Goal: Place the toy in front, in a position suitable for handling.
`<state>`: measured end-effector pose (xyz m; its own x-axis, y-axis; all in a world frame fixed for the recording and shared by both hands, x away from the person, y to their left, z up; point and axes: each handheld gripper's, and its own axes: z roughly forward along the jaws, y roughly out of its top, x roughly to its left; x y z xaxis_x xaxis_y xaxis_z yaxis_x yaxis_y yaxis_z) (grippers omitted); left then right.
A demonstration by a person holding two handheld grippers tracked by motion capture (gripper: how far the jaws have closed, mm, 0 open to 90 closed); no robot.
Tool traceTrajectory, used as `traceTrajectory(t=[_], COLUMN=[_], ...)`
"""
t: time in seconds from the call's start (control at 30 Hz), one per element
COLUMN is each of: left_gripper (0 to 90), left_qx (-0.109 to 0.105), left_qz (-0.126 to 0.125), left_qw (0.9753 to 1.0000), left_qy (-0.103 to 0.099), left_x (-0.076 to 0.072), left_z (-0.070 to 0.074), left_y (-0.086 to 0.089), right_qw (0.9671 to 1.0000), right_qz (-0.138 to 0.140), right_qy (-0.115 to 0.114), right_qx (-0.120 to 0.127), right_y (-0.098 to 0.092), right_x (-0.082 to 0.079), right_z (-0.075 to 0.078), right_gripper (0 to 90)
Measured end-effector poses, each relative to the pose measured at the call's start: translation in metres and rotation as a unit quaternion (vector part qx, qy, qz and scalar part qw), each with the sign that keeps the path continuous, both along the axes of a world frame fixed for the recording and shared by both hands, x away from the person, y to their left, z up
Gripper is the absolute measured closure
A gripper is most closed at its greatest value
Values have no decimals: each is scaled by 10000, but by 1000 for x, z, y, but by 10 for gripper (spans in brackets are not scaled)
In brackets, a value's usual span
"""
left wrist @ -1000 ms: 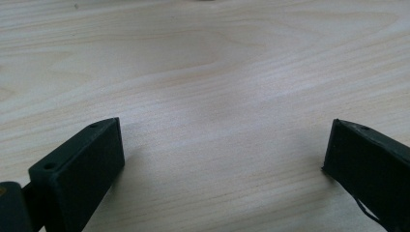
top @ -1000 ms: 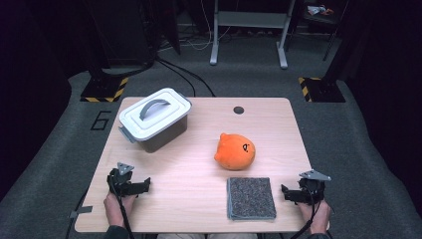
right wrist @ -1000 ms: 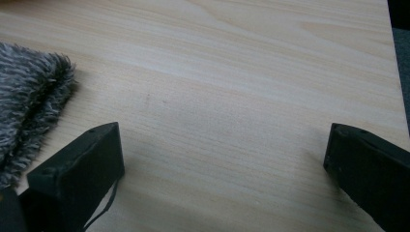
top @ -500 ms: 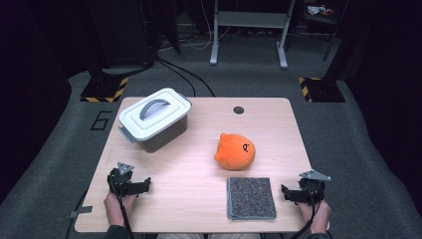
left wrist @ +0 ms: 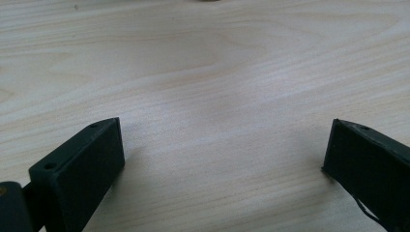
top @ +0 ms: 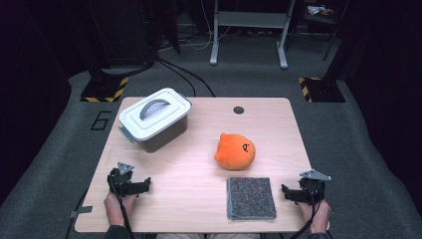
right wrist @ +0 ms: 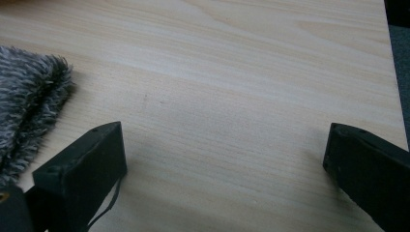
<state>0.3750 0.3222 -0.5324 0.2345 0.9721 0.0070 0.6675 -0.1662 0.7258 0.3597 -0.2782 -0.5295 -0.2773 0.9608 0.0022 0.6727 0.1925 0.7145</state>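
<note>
On the wooden table (top: 194,164) an orange plush toy (top: 235,152) with a small face lies right of centre. A folded grey fuzzy cloth (top: 251,198) lies flat in front of it. A grey box with a white handled lid (top: 154,118) stands at the back left. My left gripper (top: 142,185) rests near the front left edge, open, its jaws wide apart over bare wood (left wrist: 222,145). My right gripper (top: 287,194) rests at the front right, open and empty (right wrist: 225,145). In the right gripper view the cloth's edge (right wrist: 24,106) sits just beyond one jaw.
A small dark round hole (top: 239,110) marks the table's far edge. Grey carpet surrounds the table, with metal stand legs (top: 249,35), cables and yellow-black striped bases (top: 104,89) behind it. The table's right edge (right wrist: 394,58) is close to my right gripper.
</note>
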Motion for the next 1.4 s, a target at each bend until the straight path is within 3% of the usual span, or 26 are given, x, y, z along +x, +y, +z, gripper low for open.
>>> traceTrajectory(t=[0.3, 0.5, 0.73, 1.07, 1.4], left_gripper=[3, 3, 4, 4, 5], left_qx=[13, 13, 13, 13, 9], left_qz=[-2, 3, 5, 8, 5], left_qw=[10000, 10000, 10000, 10000, 10000], left_qy=[-3, -12, -13, -18, -10], left_x=[0, 0, 0, 0, 0], left_z=[0, 0, 0, 0, 0], left_y=[0, 0, 0, 0, 0], right_qw=[10000, 9998, 9997, 9990, 9958], right_qz=[-33, -20, 40, 380, 842], right_qy=[77, 129, 36, -68, 9], right_qx=[9, 156, 251, 217, 353], right_y=[1, -2, -1, 27, 60], right_x=[1, 2, -6, -20, -25], right_z=[1, 4, 21, 47, 55], right_gripper=[4, 15, 20, 25, 34])
